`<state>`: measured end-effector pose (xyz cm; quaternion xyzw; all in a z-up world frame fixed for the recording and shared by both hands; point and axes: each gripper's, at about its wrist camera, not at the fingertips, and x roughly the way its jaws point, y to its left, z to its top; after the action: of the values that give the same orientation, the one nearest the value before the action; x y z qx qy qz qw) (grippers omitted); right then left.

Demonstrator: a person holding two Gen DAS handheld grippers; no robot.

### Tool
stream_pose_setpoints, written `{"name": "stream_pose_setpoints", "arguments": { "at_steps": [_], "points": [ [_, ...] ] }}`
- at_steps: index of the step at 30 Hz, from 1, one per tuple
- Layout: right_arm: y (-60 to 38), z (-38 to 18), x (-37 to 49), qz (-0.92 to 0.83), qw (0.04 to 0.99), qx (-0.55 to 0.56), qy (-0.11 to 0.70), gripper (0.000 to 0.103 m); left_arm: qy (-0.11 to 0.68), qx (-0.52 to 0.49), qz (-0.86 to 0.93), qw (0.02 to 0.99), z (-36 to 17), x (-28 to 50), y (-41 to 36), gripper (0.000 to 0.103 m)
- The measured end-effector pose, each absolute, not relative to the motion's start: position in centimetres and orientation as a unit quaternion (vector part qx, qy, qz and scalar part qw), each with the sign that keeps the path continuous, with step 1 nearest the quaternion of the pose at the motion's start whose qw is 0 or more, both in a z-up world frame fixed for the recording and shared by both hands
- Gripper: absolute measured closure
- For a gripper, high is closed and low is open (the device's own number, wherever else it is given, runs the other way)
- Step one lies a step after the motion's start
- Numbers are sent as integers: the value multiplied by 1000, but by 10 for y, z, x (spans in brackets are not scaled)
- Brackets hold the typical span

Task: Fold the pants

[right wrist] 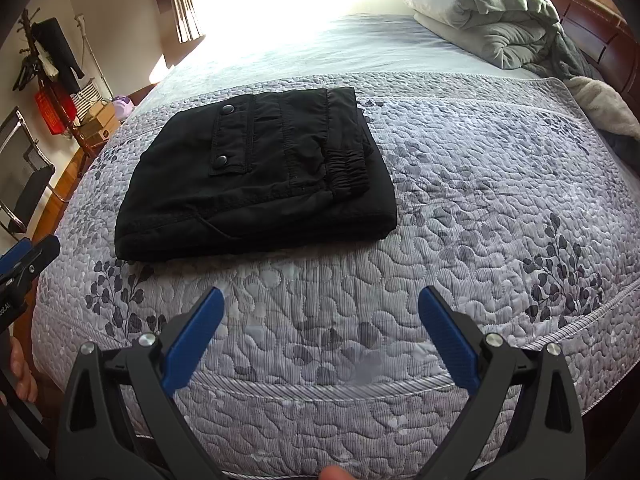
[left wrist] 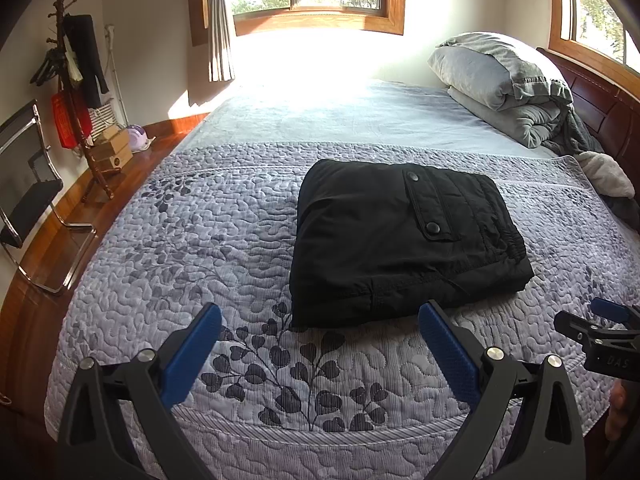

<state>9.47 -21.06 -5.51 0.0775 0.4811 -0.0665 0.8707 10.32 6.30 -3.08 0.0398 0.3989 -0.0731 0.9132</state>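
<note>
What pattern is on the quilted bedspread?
Dark leafy sprigs on the pale grey-lilac quilted bedspread, clearest in the left wrist view.

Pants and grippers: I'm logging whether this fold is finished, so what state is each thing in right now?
Pants: folded into a compact rectangle, lying flat on the quilt, pocket flap snapped shut.
Left gripper: open, holding nothing, short of the pants.
Right gripper: open, holding nothing, short of the pants.
Pillow: stacked on folded bedding at the headboard.
Curtain: tied back.
</note>
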Motion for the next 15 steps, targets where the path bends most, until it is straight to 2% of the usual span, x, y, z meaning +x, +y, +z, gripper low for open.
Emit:
{"name": "stream_pose_setpoints", "arguments": {
  "at_steps": [15],
  "points": [
    [-212,-57,94,-68,869,78,484,6,389,7,-88,917,-28,101,67,4]
  ]
}}
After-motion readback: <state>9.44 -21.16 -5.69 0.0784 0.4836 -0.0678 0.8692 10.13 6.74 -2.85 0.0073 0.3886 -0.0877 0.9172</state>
